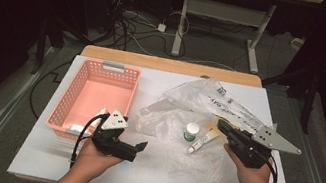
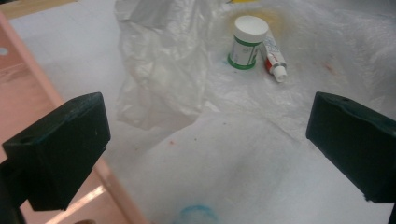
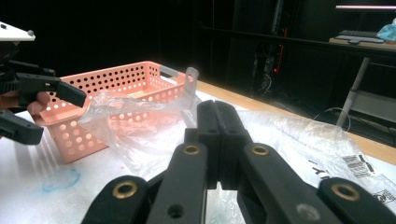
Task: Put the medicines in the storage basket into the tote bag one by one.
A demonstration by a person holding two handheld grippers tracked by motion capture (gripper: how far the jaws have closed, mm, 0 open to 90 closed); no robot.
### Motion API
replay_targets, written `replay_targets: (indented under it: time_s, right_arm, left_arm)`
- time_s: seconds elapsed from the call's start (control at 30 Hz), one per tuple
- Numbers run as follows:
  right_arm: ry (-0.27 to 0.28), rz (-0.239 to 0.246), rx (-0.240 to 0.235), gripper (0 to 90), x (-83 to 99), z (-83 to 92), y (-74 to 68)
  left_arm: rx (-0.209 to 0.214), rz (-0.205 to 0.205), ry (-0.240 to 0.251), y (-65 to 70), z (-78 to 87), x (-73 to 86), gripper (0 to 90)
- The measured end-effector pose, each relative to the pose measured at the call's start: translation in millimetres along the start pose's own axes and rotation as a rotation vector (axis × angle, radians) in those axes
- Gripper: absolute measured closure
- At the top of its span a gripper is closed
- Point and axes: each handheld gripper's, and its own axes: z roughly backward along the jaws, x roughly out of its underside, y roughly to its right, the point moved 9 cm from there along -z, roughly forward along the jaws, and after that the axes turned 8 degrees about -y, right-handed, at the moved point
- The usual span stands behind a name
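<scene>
Two grippers are held nearest the camera, one per hand. Left gripper (image 1: 141,147): jaws spread wide with nothing between them, set just beside the basket and aimed toward the bag. Right gripper (image 1: 222,126): jaws pressed fully together; whether a fold of bag film is pinched between them cannot be told.

One clear plastic bag (image 1: 181,120) is spread crumpled over the middle and right of the desk. On it are found one small white-capped jar (image 1: 191,131) with a green label, upright, and one white tube (image 1: 203,142) with red print, lying flat just beside the jar.

One pink perforated basket (image 1: 124,71) is placed at the left, with something white in its near corner.

One desk (image 1: 37,160) is covered in white, with a wooden strip at the far edge and a faint blue ring mark (image 3: 58,179).

The room behind is dark; cables (image 1: 132,22) lie on the floor, and a second desk's frame (image 1: 225,13) is seen.
</scene>
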Motion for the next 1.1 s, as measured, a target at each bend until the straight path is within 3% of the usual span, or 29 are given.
replay_targets:
  time_s: [0.27, 0.77, 1.0, 1.1]
  right_arm:
    - [0.004, -0.004, 0.003, 90.0, -0.4, 1.5, 1.6]
    - [0.007, -0.006, 0.004, 90.0, -1.1, 2.4, 2.2]
    - [0.004, -0.009, 0.005, 90.0, -0.3, 1.5, 2.6]
    - [0.002, -0.002, 0.002, 90.0, 0.2, 0.6, 2.0]
  left_arm:
    - [-0.065, 0.037, 0.012, -24.9, 15.7, 6.5, 0.0]
    - [-0.156, 0.167, -0.006, -81.6, 38.6, 26.8, 0.6]
    - [-0.185, 0.191, -0.071, -96.5, 39.2, 26.5, 2.7]
    - [-0.188, 0.192, -0.127, -104.8, 38.1, 23.5, 7.3]
